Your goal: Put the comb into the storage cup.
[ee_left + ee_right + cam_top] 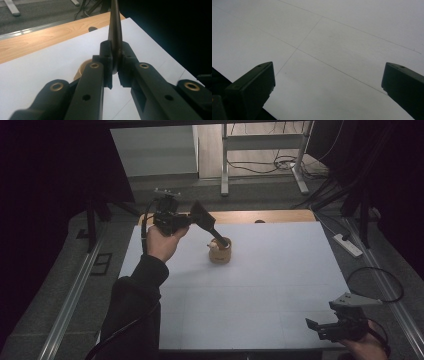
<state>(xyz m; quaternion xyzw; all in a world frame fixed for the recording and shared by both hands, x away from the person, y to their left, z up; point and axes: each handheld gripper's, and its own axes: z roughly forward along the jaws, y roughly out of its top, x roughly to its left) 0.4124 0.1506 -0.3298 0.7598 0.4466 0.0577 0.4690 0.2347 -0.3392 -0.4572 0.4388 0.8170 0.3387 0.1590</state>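
Wooden cup (220,251) stands mid-table, white sheet (260,285) open around.

left gripper (192,221): black all over, with brass-coloured rings at the pivots
spatula (207,224): dark, pretty much black
holder cup (220,251): light tan wood
table sheet (260,280): plain white with thin grey grid lines
table edge (260,216): pale wood grain
right gripper (320,327): black, with a grey plate on top
sleeve (131,305): black

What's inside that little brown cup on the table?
The brown cup holds the lower end of a dark flat tool, clamped in the left gripper, and something small and white at its rim. The bottom is hidden.
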